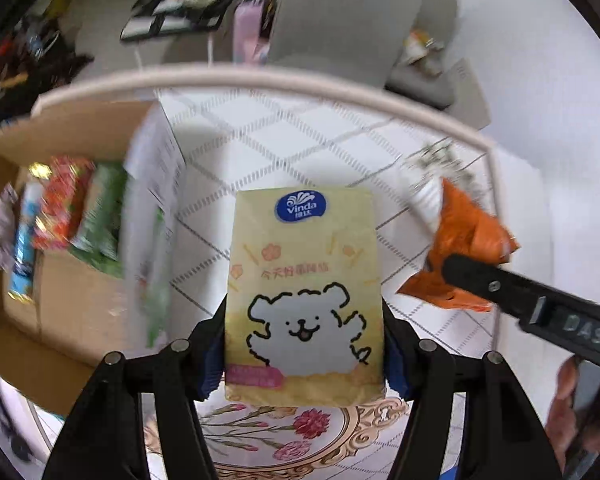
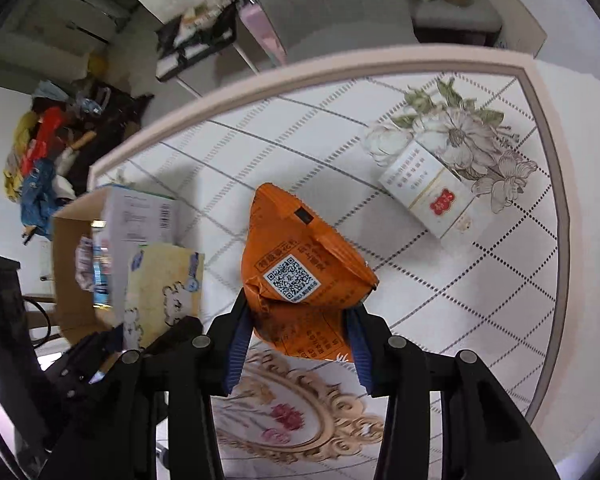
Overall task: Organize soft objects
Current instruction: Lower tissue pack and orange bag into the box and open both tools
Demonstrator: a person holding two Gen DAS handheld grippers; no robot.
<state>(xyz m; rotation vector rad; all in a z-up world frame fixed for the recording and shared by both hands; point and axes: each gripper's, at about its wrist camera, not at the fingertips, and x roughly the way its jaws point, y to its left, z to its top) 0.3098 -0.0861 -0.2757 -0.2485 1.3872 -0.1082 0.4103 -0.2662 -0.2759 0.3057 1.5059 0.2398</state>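
Left wrist view: the left claw (image 1: 304, 354) is clenched on a yellow tissue pack (image 1: 304, 296), its blue-padded fingers (image 1: 210, 372) pressed against both long sides of the pack. The pack bears a blue Vinda logo and a white cartoon dog, and is held above the tabletop (image 1: 300, 152), which has a white diamond-patterned cover. To the left sits an open cardboard box (image 1: 60, 300) holding several upright packets in red, green and blue; details are blurred. To the right, the right claw (image 1: 450, 268) enters from the near right and grips an orange snack bag (image 1: 466, 236). Beyond it a white pack (image 1: 428, 200) lies on the cover.

Right wrist view: the right claw (image 2: 300, 344) is clenched on the orange snack bag (image 2: 300, 268), which is crumpled between the blue pads and shows a QR code on its upper face. The bag is raised off the tabletop (image 2: 300, 160). At far right a white tissue pack (image 2: 428, 196) with a red emblem lies flat near a printed flower. At left, the yellow tissue pack (image 2: 160, 292) hangs in the left claw (image 2: 140, 340), just in front of the cardboard box (image 2: 66, 280). A white printed carton (image 2: 140, 216) stands at the box's right edge.
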